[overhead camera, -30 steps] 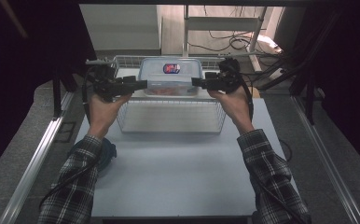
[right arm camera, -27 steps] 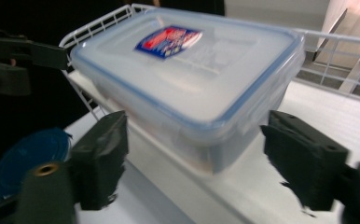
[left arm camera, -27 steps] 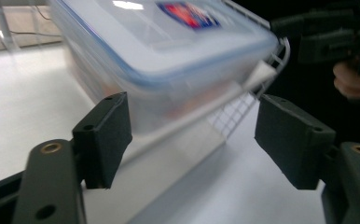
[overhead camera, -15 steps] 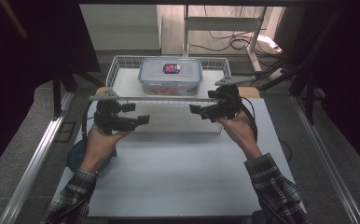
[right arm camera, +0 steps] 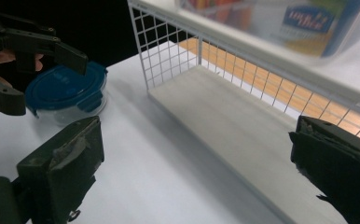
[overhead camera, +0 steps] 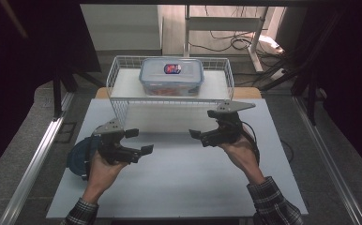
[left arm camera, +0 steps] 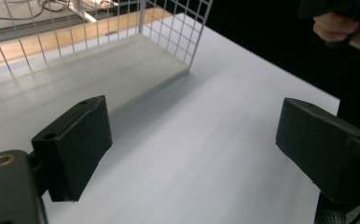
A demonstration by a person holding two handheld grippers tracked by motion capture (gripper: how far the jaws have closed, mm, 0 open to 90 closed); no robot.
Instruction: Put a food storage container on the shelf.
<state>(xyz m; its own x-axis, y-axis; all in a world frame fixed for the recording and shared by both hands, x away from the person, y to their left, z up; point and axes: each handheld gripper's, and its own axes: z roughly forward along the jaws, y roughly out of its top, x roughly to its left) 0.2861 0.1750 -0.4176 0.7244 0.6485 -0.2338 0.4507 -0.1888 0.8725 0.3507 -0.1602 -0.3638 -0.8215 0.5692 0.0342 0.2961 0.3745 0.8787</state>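
A clear rectangular box with a blue-rimmed lid (overhead camera: 171, 75) rests on top of a white wire rack (overhead camera: 169, 99) at the far side of the white table. My left gripper (overhead camera: 140, 140) hovers over the table in front of the rack's left end. My right gripper (overhead camera: 203, 124) hovers in front of its right end. Both point inward toward each other. Their jaws have just been opening and stand wide apart with nothing between them. In the left gripper view the left gripper (left arm camera: 192, 149) frames bare table. In the right gripper view the right gripper (right arm camera: 197, 158) frames the rack's lower shelf (right arm camera: 225, 112).
A round tub with a blue lid (overhead camera: 78, 157) sits at the table's left edge, under my left wrist. A metal rail (overhead camera: 38, 154) runs along the left side. Cables and a stand's legs lie on the floor behind the rack.
Both grippers have let go of the box on the rack, opened, and drawn back toward the person and downward. The box has stayed in place.
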